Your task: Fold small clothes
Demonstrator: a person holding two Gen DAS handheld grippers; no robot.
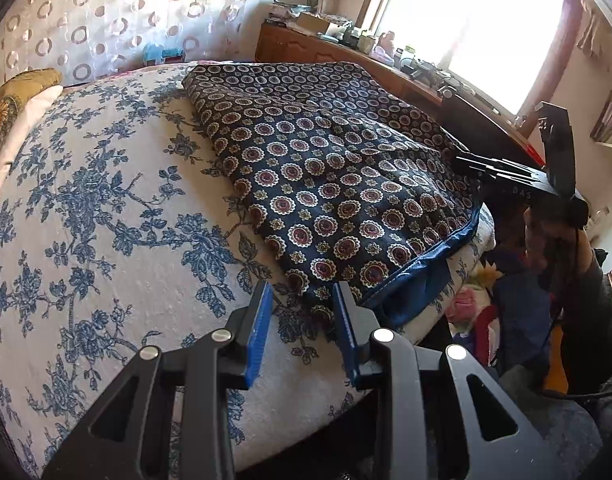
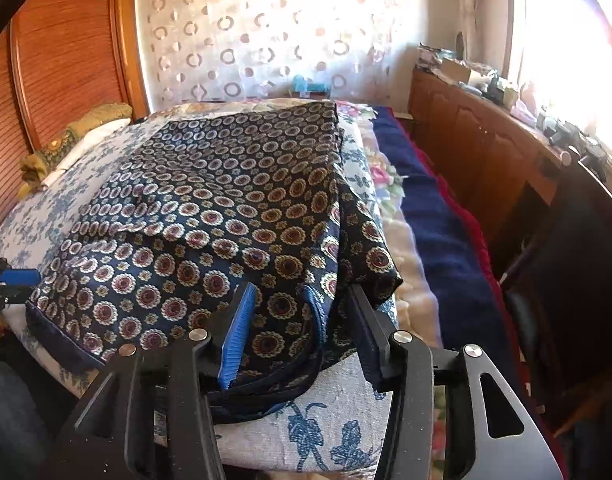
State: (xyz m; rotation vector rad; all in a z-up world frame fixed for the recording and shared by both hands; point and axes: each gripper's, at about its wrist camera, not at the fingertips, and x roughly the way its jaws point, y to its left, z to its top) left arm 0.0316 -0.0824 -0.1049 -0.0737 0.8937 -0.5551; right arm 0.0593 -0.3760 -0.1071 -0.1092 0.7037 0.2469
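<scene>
- Patterned cloth point(image 1: 338, 168), dark navy with medallion print, lies folded flat on the bed point(image 1: 105, 200), over the blue-floral cover. Its long axis runs from the near edge of the bed away toward the curtain wall point(image 2: 265, 40).
- Right hand-held gripper point(image 2: 301, 332): jaws parted about halfway, straddling the cloth's near right corner. A blue-lined fold of hem point(image 2: 318, 320) stands between the pads; neither pad looks to be pressing on it, so I read this as released, not gripped.
- Left hand-held gripper point(image 1: 303, 332): jaws open a modest gap, nothing between them. The cloth's near left corner point(image 1: 326, 300) sits just ahead at about 1 o'clock, close to the right pad; whether it touches I can't tell.
- From the left view, the right hand-held gripper shows at 3 o'clock, at the cloth's far side edge.
- Key relation: each hand sits at its own near corner, so the near hem spans between the two grippers. Right is nearer its corner (already over it); left needs a small shift toward 1 o'clock.
- Judgement: next fold likely goes along the long axis, near hem carried toward 12 o'clock.
</scene>
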